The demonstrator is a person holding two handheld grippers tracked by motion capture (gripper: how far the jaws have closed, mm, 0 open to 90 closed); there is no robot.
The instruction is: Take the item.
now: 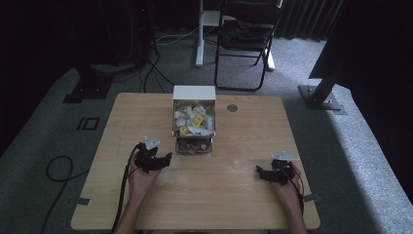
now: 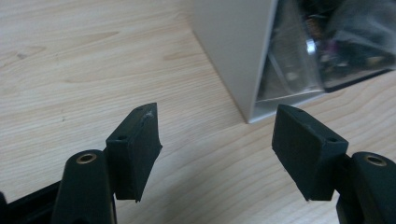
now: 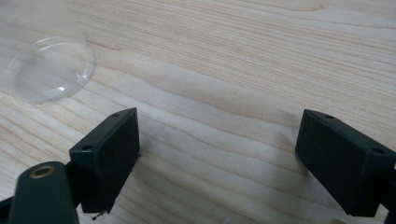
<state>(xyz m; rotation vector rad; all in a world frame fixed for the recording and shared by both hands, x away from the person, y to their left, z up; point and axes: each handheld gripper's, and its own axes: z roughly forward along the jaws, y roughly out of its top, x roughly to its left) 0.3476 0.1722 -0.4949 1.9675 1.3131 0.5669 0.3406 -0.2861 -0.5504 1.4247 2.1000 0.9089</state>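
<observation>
The clear plastic cup (image 3: pixel 44 58) stands on the table (image 1: pixel 204 195), just ahead of the right gripper (image 3: pixel 219 158) and well to the right of the white box (image 1: pixel 194 92). It looks light, thin and slippery, easily crushed; I would pinch its wall gently. Both tongs gape apart, empty, the left gripper (image 2: pixel 217 149) near the box's corner. No readable writing.

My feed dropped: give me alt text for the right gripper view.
The right hand-held gripper is open, its two black jaws spread wide above bare light wooden table, holding nothing. A clear plastic cup stands at upper left, apart from the jaws.
</observation>
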